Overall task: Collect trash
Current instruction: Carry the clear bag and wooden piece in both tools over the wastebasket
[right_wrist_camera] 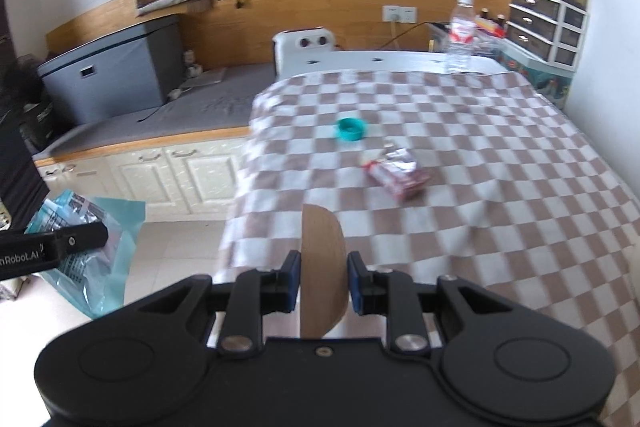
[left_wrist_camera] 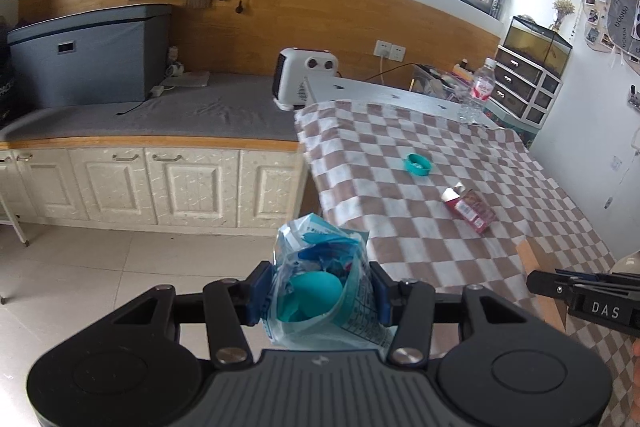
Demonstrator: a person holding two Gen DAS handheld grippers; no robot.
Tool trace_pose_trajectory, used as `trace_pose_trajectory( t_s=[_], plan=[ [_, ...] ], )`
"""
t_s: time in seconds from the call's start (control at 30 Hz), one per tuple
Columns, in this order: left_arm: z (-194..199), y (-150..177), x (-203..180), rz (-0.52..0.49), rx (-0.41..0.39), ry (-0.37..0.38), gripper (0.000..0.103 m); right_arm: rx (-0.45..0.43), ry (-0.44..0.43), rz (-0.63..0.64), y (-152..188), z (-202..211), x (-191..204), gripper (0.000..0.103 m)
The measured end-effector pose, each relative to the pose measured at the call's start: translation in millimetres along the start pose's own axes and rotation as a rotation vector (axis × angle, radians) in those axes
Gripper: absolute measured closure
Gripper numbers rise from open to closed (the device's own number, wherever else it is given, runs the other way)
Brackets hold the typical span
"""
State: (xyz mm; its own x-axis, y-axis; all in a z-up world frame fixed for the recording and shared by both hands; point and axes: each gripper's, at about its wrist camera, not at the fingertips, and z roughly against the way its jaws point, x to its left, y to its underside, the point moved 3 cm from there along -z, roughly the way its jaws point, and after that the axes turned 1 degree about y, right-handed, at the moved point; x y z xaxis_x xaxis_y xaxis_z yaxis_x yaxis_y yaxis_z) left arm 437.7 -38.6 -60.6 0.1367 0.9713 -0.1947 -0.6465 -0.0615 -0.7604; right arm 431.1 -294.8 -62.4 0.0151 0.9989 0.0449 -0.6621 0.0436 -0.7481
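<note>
My left gripper (left_wrist_camera: 320, 291) is shut on a clear blue plastic bag (left_wrist_camera: 320, 267) with teal and blue scraps inside, held over the floor just off the table's near left corner. The bag (right_wrist_camera: 100, 251) also shows at the left of the right wrist view. My right gripper (right_wrist_camera: 323, 283) is shut on a flat brown cardboard piece (right_wrist_camera: 322, 267) above the checkered tablecloth (right_wrist_camera: 480, 147). On the cloth lie a teal round lid (left_wrist_camera: 418, 164) (right_wrist_camera: 351, 129) and a red crumpled packet (left_wrist_camera: 470, 209) (right_wrist_camera: 400, 173). A clear water bottle (left_wrist_camera: 478, 91) (right_wrist_camera: 460, 31) stands at the far edge.
A white heater (left_wrist_camera: 306, 75) sits on the grey-topped bench (left_wrist_camera: 180, 111) beside the table, with a grey storage box (left_wrist_camera: 88, 55) further left. Cream cabinet doors (left_wrist_camera: 160, 183) face the tiled floor (left_wrist_camera: 100, 279). Small drawers (left_wrist_camera: 524, 83) stand at the far right wall.
</note>
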Motion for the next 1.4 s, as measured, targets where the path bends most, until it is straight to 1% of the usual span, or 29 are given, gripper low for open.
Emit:
trace_pose_trajectory(
  t_s=[0.17,0.33,0.53,0.73,0.97,1.03,1.1,1.2,1.3,1.4],
  plan=[
    [17.0,12.1,49.5,0.023,0.014,-0.029,0.052,0.017,-0.039,0.026,12.6,0.0,53.3,0.078],
    [20.7,31.5,95.1,0.048,0.053,-0.060,0.052,0.050,-0.077,0.046,31.0,-6.5,101.6,0.078],
    [14.0,62.2,143.3,0.081,0.111,-0.083,0.052,0.111,-0.109,0.065,58.0,-26.0,151.2,0.078],
    [-8.4,101.9,185.5,0.111,0.190,-0.108,0.052,0.185,-0.127,0.055,95.7,-59.3,190.2,0.078],
    [-52.7,167.3,236.4,0.174,0.299,-0.162,0.052,0.292,-0.128,0.019,163.5,-122.6,221.2,0.078],
    [-66.1,189.0,247.9,0.201,0.337,-0.177,0.052,0.322,-0.131,0.007,189.0,-143.0,226.8,0.078],
    [-79.7,211.0,256.8,0.222,0.371,-0.185,0.052,0.377,-0.121,0.000,216.5,-164.3,230.6,0.078],
    [-102.4,245.8,267.5,0.239,0.424,-0.186,0.052,0.435,-0.116,0.012,254.6,-193.7,237.3,0.078],
    [-129.0,282.0,275.8,0.254,0.462,-0.164,0.052,0.466,-0.125,0.017,287.5,-221.8,243.9,0.078],
    [-157.1,317.9,281.4,0.243,0.510,-0.165,0.052,0.513,-0.126,0.022,322.6,-252.0,248.8,0.078]
  ],
)
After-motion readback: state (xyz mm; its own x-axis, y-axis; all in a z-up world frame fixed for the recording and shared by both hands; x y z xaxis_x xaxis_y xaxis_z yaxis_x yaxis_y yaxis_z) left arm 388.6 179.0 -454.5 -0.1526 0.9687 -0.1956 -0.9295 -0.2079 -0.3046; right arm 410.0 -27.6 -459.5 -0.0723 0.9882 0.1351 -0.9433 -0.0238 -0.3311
